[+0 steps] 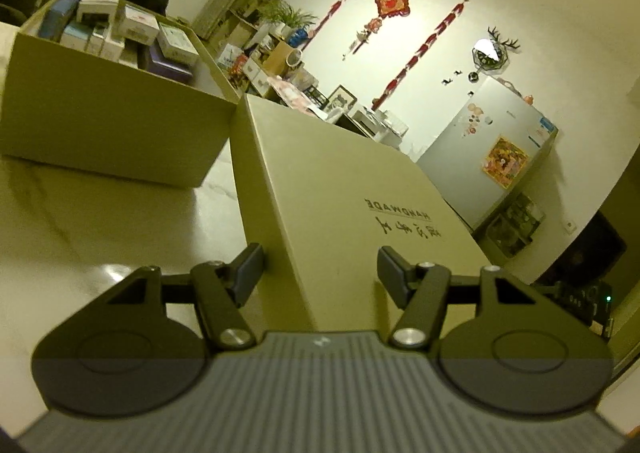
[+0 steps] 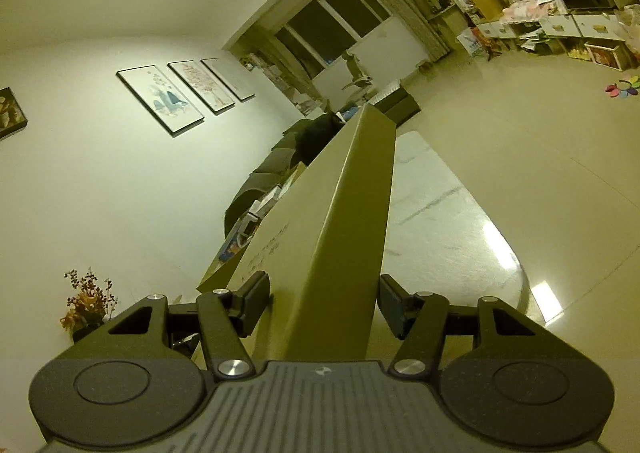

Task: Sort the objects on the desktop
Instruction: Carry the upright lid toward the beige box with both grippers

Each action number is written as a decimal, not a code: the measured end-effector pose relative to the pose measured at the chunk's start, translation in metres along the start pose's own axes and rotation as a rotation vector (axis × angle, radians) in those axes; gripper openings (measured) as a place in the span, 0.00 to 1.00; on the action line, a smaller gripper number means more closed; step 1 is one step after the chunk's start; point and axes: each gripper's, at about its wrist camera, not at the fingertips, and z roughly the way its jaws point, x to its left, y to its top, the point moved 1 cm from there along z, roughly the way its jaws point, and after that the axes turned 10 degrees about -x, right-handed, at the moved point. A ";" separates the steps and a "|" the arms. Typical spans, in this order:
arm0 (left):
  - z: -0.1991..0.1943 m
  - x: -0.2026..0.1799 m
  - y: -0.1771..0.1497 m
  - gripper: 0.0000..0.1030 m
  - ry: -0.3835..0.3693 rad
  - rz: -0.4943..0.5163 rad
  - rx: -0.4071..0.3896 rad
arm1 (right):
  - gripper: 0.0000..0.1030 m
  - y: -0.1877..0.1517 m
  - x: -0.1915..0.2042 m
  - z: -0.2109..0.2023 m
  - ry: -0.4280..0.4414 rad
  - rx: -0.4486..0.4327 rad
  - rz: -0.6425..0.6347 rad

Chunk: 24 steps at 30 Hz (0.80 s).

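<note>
Gripping a flat tan box lid (image 1: pixel 344 189) from two ends, both claws at once. Left gripper (image 1: pixel 320 273) straddling lid's near edge, fingers (image 1: pixel 248 273) on either side, left pad close against side wall, right pad on printed top face w/ a sliver of gap — firm contact hard to confirm, looks clamped. Printed "HANDMADE" plus brush-style script on lid top, reading upside down from left wrist view. Lid tilted, raised off glossy marbled tabletop (image 1: pixel 100 229).

Right gripper (image 2: pixel 324 305) closed across same lid (image 2: pixel 352 213), seen edge-on from right wrist cam; left pad pressed on printed face, right pad touching or just beside inner side. Lid rim running up-centre away from cam.

Beyond lid, left wrist view: open cardboard box (image 1: pixel 108 121) on table, packed w/ small cartons (image 1: pixel 132 21), white, blue, purple. Lid's far corner near that box's right corner; touching or not — can't tell.

Bkgd, left view: white fridge (image 1: pixel 492 149) w/ stickers, red hanging decorations (image 1: pixel 392 5) on wall. Right view: three framed pictures (image 2: pixel 184 93) on wall, dried flowers (image 2: pixel 88 301) lower left, sofa partly hidden behind lid.
</note>
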 end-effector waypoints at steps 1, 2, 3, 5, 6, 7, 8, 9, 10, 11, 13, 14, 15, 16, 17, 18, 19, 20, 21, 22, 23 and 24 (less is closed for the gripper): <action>-0.002 0.000 0.001 0.59 0.004 0.000 -0.004 | 0.60 0.000 0.000 0.002 0.007 -0.001 0.000; -0.004 0.000 0.001 0.59 0.009 0.001 -0.009 | 0.60 0.000 0.001 0.004 0.015 -0.005 -0.002; -0.006 0.000 0.002 0.59 0.014 0.004 -0.016 | 0.60 0.000 0.002 0.005 0.024 -0.010 -0.005; -0.011 -0.001 0.004 0.59 0.024 0.012 -0.031 | 0.60 0.001 0.005 0.008 0.043 -0.017 -0.008; -0.013 -0.002 0.004 0.59 0.029 0.017 -0.039 | 0.60 0.002 0.006 0.010 0.054 -0.017 -0.008; -0.015 -0.003 0.005 0.59 0.033 0.021 -0.047 | 0.60 0.003 0.007 0.011 0.065 -0.018 -0.009; -0.016 -0.004 0.007 0.59 0.035 0.023 -0.054 | 0.60 0.003 0.008 0.011 0.081 -0.018 -0.007; -0.017 -0.004 0.008 0.60 0.036 0.023 -0.061 | 0.60 0.004 0.009 0.011 0.099 -0.018 -0.003; -0.019 -0.004 0.009 0.60 0.035 0.022 -0.067 | 0.60 0.005 0.009 0.011 0.116 -0.019 0.000; -0.020 -0.005 0.011 0.59 0.035 0.020 -0.074 | 0.60 0.006 0.010 0.012 0.137 -0.021 0.000; -0.024 -0.005 0.013 0.59 0.040 0.025 -0.087 | 0.60 0.007 0.013 0.013 0.175 -0.024 -0.002; -0.026 -0.006 0.014 0.60 0.046 0.029 -0.096 | 0.60 0.007 0.015 0.015 0.190 -0.020 -0.004; -0.028 -0.007 0.014 0.60 0.051 0.032 -0.104 | 0.60 0.007 0.017 0.017 0.202 -0.011 -0.011; -0.029 -0.007 0.015 0.60 0.054 0.034 -0.113 | 0.60 0.006 0.019 0.019 0.213 0.000 -0.019; -0.031 -0.006 0.016 0.60 0.051 0.030 -0.121 | 0.60 0.005 0.022 0.021 0.231 0.010 -0.022; -0.033 -0.006 0.018 0.59 0.049 0.028 -0.129 | 0.60 0.005 0.023 0.024 0.242 0.017 -0.023; -0.034 -0.005 0.019 0.59 0.052 0.031 -0.137 | 0.59 0.006 0.024 0.028 0.250 0.023 -0.023; -0.035 -0.005 0.020 0.59 0.055 0.032 -0.144 | 0.56 0.006 0.025 0.031 0.258 0.030 -0.024; -0.036 -0.003 0.021 0.59 0.058 0.032 -0.150 | 0.52 0.006 0.026 0.034 0.265 0.036 -0.024; -0.037 -0.002 0.023 0.58 0.060 0.030 -0.155 | 0.48 0.007 0.027 0.037 0.273 0.042 -0.025; -0.038 0.000 0.024 0.58 0.060 0.025 -0.161 | 0.48 0.007 0.028 0.040 0.281 0.048 -0.025; -0.040 0.003 0.026 0.58 0.062 0.021 -0.166 | 0.48 0.008 0.029 0.044 0.288 0.055 -0.025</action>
